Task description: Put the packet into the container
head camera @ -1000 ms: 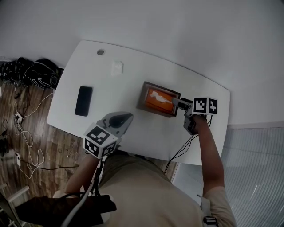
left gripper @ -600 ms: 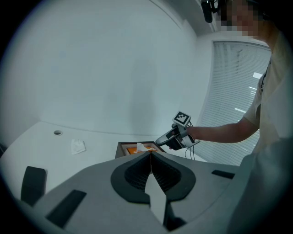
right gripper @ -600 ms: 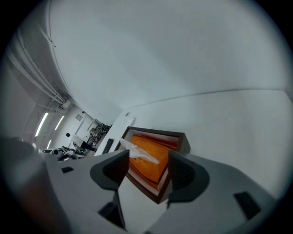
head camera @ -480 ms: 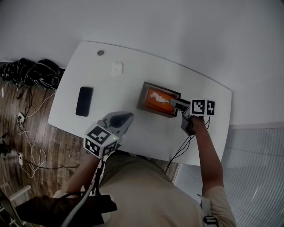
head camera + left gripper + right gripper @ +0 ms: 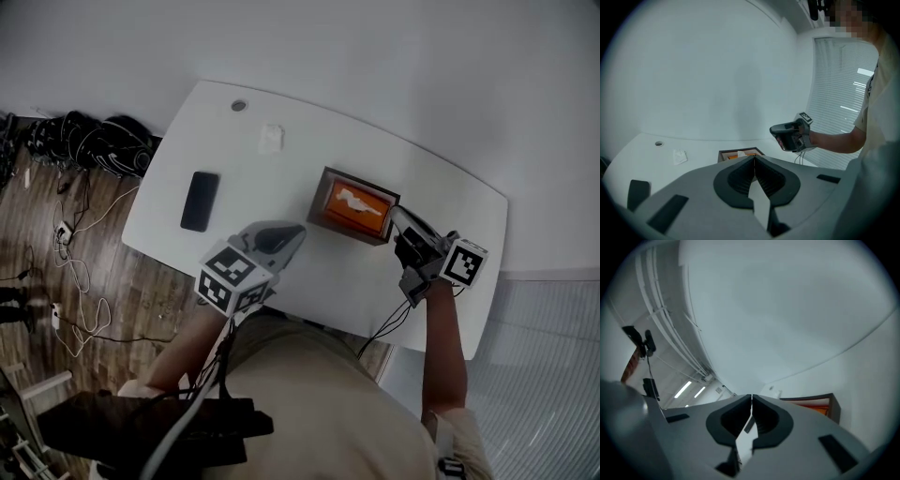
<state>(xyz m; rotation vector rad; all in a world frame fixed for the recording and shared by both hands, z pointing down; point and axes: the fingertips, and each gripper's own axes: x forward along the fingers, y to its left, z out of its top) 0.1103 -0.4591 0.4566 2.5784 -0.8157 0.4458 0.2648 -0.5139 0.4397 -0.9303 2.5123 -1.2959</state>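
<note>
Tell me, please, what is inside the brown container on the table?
The container holds an orange layer with a white packet lying on top. Whatever lies beneath the orange is covered, and the near wall hides the front edge.

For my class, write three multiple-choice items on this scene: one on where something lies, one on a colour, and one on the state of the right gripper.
1. In the head view, the phone lies: A) left of the box; B) in the box; C) right of the box.
2. The inside of the box is: A) green; B) orange; C) blue.
3. The right gripper has its jaws: A) wide apart; B) shut on the phone; C) shut on nothing.
Answers: 1 A, the phone lies apart at the box's left. 2 B, orange shows within the brown walls. 3 C, its own view shows the jaws just closed, tips together, nothing between them.
</note>
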